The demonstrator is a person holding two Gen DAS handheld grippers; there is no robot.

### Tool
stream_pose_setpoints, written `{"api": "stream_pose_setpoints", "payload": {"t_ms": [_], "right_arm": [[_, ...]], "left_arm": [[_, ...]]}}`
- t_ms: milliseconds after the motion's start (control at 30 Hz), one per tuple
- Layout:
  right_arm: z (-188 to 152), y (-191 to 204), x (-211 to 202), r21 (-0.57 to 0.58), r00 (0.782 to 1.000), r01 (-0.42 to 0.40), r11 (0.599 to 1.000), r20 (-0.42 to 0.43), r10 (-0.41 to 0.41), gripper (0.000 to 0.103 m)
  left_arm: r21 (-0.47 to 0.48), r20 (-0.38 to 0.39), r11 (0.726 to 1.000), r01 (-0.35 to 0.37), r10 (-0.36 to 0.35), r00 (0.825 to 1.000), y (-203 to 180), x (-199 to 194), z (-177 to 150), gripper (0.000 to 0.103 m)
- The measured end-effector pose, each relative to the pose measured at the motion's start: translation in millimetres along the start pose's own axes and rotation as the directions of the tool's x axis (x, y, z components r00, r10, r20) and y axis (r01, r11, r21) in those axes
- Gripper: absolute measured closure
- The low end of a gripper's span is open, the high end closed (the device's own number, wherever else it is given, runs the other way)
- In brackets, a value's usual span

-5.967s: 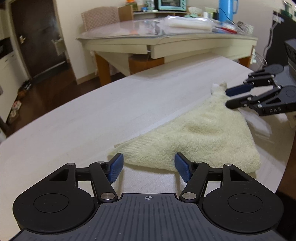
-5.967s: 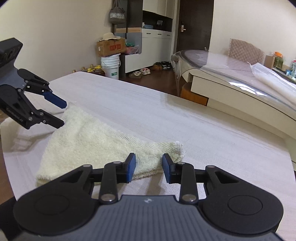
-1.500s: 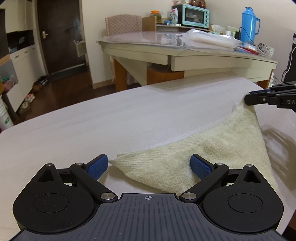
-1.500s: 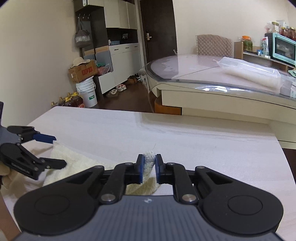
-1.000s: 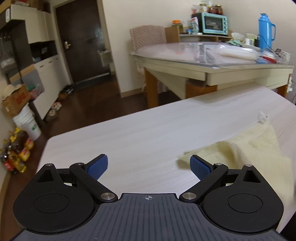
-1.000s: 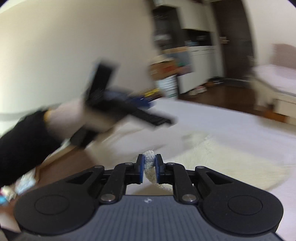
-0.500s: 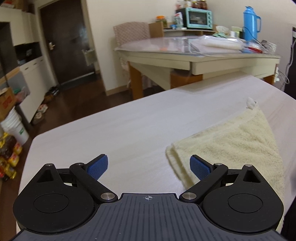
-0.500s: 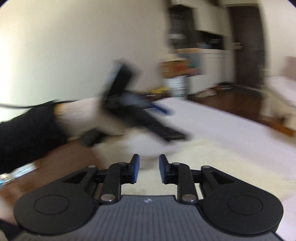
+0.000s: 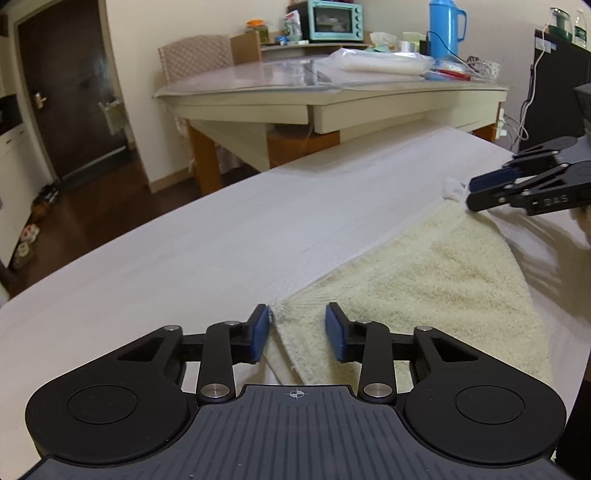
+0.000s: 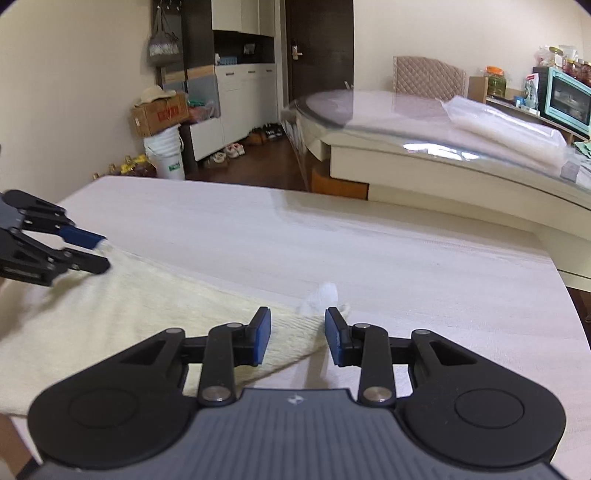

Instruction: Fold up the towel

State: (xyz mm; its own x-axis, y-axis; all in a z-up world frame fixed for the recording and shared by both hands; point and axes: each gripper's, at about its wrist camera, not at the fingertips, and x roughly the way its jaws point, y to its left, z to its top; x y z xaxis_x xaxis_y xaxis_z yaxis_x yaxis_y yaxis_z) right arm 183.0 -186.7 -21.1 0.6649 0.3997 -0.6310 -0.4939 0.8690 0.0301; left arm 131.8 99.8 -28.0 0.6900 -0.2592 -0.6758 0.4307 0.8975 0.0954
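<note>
A cream terry towel [image 9: 424, 280] lies folded on the white table [image 9: 221, 236]. My left gripper [image 9: 297, 334] is open, its fingers on either side of the towel's near left corner. My right gripper [image 10: 297, 336] is open, its fingers straddling the towel [image 10: 129, 306] corner that carries a white tag [image 10: 321, 293]. In the left wrist view the right gripper [image 9: 474, 194] sits at the far corner by the tag. In the right wrist view the left gripper [image 10: 98, 251] sits at the towel's far left corner.
A glass-topped dining table [image 9: 332, 85] with a plastic bag, blue thermos [image 9: 445, 27] and toaster oven stands beyond. A chair, a dark door, cabinets, a white bucket [image 10: 166, 153] and a cardboard box are across the room.
My right gripper has let go of the tagged corner, opened, and now sits low over it. My left gripper has narrowed and moved onto the towel's near corner.
</note>
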Motion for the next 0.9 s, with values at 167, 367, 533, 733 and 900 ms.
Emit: {"api": "stream_pose_setpoints", "payload": {"t_ms": [167,367,533,733,900], "right_arm": [[-4,-10,9,-0.028,1.000,0.028,0.999,0.013,-0.028,0.088],[5,-21,16,-0.053,0.998,0.066,0.996,0.022,-0.065,0.085],[16,4,-2,-0.085,0.994,-0.074,0.994,0.069,0.080,0.079],[26,71,22,-0.238,0.963,-0.256,0.937,0.019,0.268,0.064],[43,113,53,-0.310,0.947,-0.315,0.897,-0.036,0.320,0.057]], "left_arm": [[-0.009,0.022,1.000,-0.020,0.020,1.000,4,14,9,0.067],[-0.032,0.007,0.999,-0.021,0.021,1.000,12,27,26,0.063],[-0.077,0.018,0.995,-0.064,0.066,0.998,26,6,15,0.061],[-0.104,0.000,0.987,-0.122,0.122,0.992,40,-15,1,0.048],[-0.120,-0.001,0.984,-0.132,0.133,0.991,51,-24,-5,0.041]]}}
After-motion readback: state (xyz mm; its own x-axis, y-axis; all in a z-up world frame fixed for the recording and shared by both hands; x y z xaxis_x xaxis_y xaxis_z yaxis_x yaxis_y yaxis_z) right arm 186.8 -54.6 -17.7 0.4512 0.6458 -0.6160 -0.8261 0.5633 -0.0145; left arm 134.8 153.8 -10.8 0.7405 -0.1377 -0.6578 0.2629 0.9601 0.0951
